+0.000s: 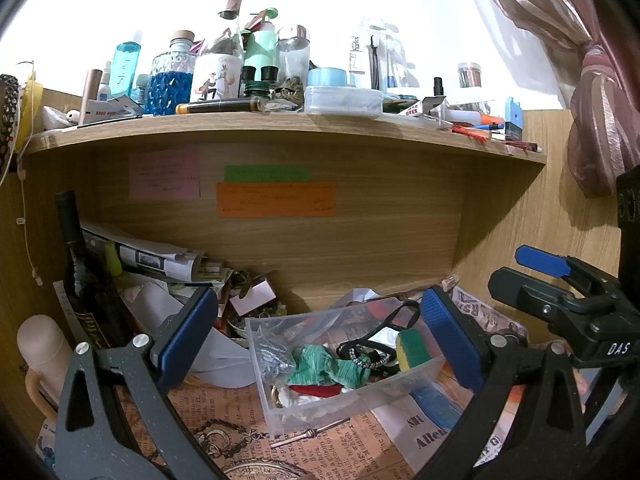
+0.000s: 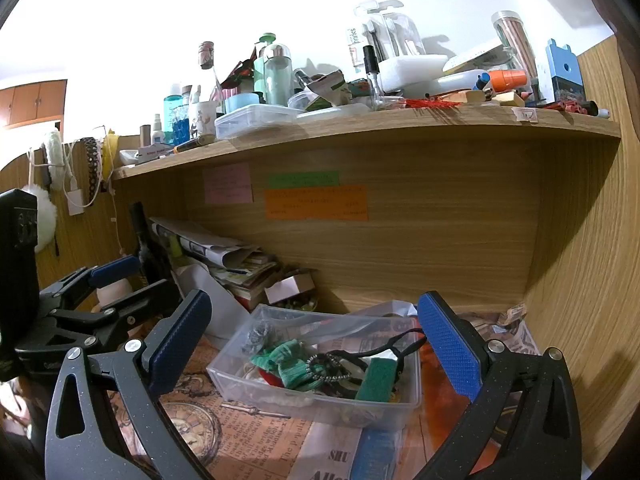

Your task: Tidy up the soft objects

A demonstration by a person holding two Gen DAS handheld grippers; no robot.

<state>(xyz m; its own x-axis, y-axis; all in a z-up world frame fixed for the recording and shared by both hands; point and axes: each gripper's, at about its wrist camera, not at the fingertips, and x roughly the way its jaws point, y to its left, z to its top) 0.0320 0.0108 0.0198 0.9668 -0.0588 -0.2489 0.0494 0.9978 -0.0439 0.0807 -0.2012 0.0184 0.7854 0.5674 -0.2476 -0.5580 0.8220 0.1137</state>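
A clear plastic bin (image 1: 280, 408) (image 2: 232, 384) sits on the newspaper-covered desk under a wooden shelf. It holds a green cloth (image 1: 328, 364) (image 2: 288, 360), a yellow-green sponge (image 1: 412, 348) (image 2: 376, 380), a grey scrubber (image 1: 272, 354) (image 2: 260, 334), black cords and hair ties (image 1: 368, 354) (image 2: 332, 364). My left gripper (image 1: 320, 332) is open and empty, its pads straddling the bin from the front. My right gripper (image 2: 316, 344) is open and empty, also facing the bin. The right gripper shows at the right of the left wrist view (image 1: 540, 276).
A blue sponge (image 1: 436, 404) (image 2: 376, 456) lies on the newspaper in front of the bin. A dark bottle (image 1: 80, 280), a beige cup (image 1: 44, 356), and stacked papers (image 2: 240, 260) crowd the left. The shelf (image 1: 280, 128) overhead is packed with bottles and boxes.
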